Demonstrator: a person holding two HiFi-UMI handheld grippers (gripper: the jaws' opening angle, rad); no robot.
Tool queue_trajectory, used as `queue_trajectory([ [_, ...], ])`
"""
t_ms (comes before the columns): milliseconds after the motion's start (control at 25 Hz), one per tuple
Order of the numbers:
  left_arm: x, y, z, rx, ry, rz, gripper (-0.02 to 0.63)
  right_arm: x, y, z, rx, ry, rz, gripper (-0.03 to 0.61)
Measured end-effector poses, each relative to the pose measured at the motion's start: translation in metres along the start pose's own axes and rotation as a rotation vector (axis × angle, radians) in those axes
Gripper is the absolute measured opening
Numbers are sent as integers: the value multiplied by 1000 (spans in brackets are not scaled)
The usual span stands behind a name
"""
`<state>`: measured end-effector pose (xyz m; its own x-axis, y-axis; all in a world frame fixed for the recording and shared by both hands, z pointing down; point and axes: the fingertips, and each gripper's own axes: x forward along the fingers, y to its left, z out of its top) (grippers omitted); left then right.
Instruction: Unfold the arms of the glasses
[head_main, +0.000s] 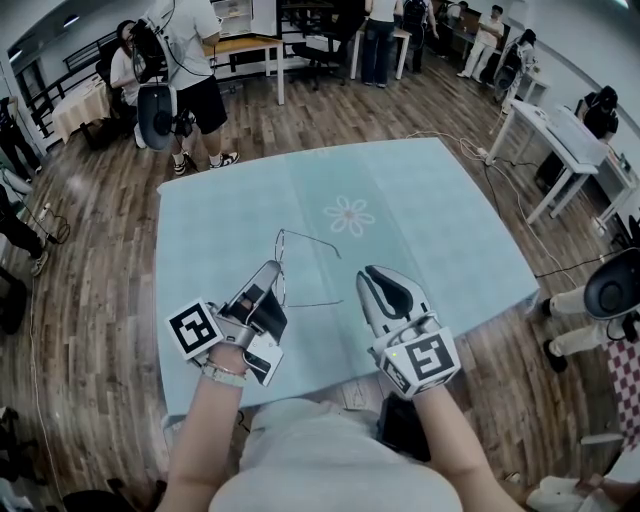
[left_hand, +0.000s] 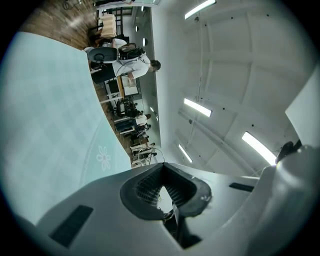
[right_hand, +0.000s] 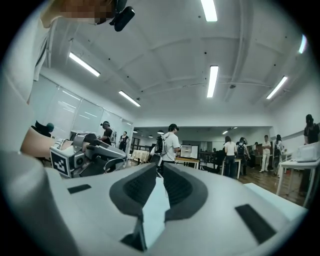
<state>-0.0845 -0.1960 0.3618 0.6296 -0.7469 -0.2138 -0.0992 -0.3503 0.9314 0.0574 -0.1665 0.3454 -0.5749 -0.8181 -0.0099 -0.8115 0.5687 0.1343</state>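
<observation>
Nearest: the person's pale shirt (head_main: 330, 465), with both forearms reaching out past it.

The left gripper (head_main: 274, 272) has its jaws drawn together on the glasses (head_main: 283, 250). Its own view shows thin wire pinched low between the pads.

The right gripper (head_main: 368, 280) has its jaws partway in, leaving a slim gap. Its own view shows pale cloth through the gap and a thin dark line, possibly the arm's tip. The pads are not seen pressing on it, so I count nothing as held.

The glasses sit at the left gripper's tips, over the near half of the blue tablecloth (head_main: 440, 230), apparently lifted clear of it. They are thin dark wire, and the lenses are too clear to make out. One wire runs away from the person toward the flower print (head_main: 348, 215). The free arm (head_main: 315, 305) lies crosswise, long axis left to right. Its tip is just beside the right gripper's tips, on their left.

Judgement: the right gripper is nearer that tip. The next move turns on catching it and swinging it outward while the left holds steady.

Beyond: wooden floor (head_main: 100, 230), people at desks.
</observation>
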Motion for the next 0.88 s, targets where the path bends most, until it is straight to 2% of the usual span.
queue_trajectory([
  [480,-1,-3,0,-4,-80,-70,8,-1,2,2,21,-1,-59,11],
  [880,2,-1,-8,-34,-134,-116,8,-6,-7,-14,41,42,-101,8],
])
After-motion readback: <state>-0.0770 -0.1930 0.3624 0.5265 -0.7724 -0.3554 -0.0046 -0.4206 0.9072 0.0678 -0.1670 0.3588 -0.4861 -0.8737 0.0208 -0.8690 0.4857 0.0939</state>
